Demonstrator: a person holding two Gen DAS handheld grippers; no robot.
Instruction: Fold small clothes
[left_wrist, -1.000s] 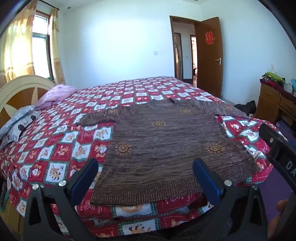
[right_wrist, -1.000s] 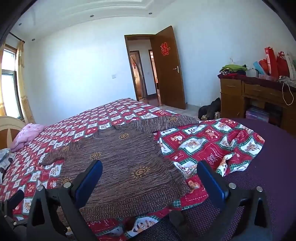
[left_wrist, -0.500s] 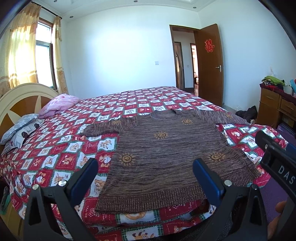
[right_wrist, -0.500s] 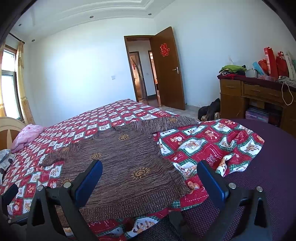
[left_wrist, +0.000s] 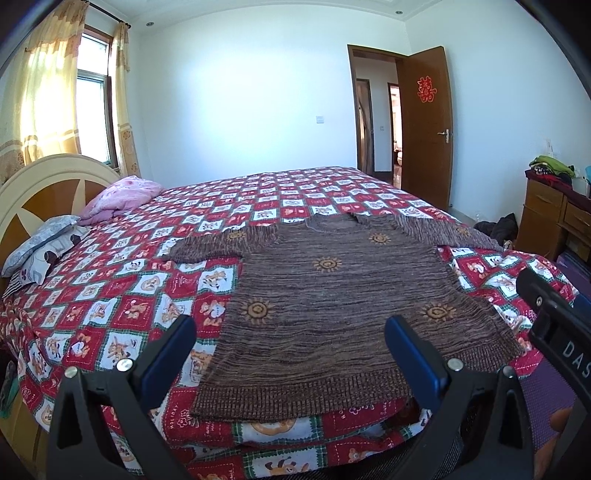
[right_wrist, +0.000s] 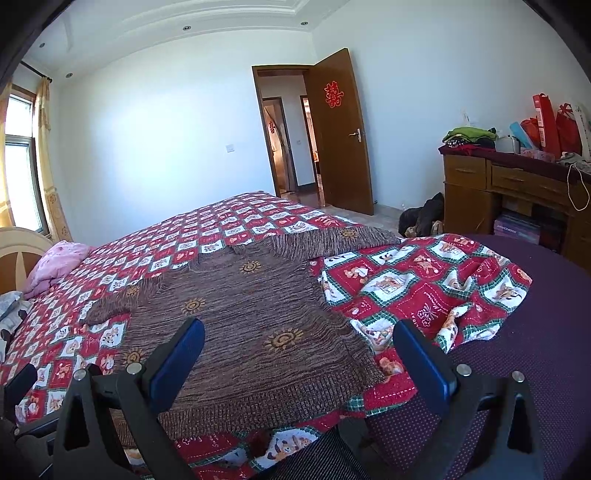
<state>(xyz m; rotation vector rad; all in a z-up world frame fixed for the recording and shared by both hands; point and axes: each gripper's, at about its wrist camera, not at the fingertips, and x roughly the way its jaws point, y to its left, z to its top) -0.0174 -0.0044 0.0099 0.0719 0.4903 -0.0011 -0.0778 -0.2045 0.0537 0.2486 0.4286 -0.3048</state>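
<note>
A: Item one, the brown sweater (left_wrist: 332, 295). Where did you have it?

B: It lay flat on the red patchwork bedspread (left_wrist: 110, 295) near the foot of the bed, sleeves out to both sides, ribbed hem toward you. Against the picture a second before, it sat lower and fuller in your left view; the garment itself had not shifted.

A: Item two, your left hand-held gripper (left_wrist: 288, 343).

B: Its blue fingers (left_wrist: 170, 350) stood spread wide, holding nothing, above the hem and not touching it. You had raised and tilted it up since a second before: more ceiling and wall showed.

A: Item three, your right hand-held gripper (right_wrist: 299, 350).

B: Also spread apart and empty, over the sweater's right hem corner, beside the purple cover (right_wrist: 517, 369). Its view had barely changed.

A: Other stock?

B: Pink pillow (left_wrist: 122, 195) at the headboard, wooden dresser (right_wrist: 498, 192) by the open door (right_wrist: 340, 133).
</note>
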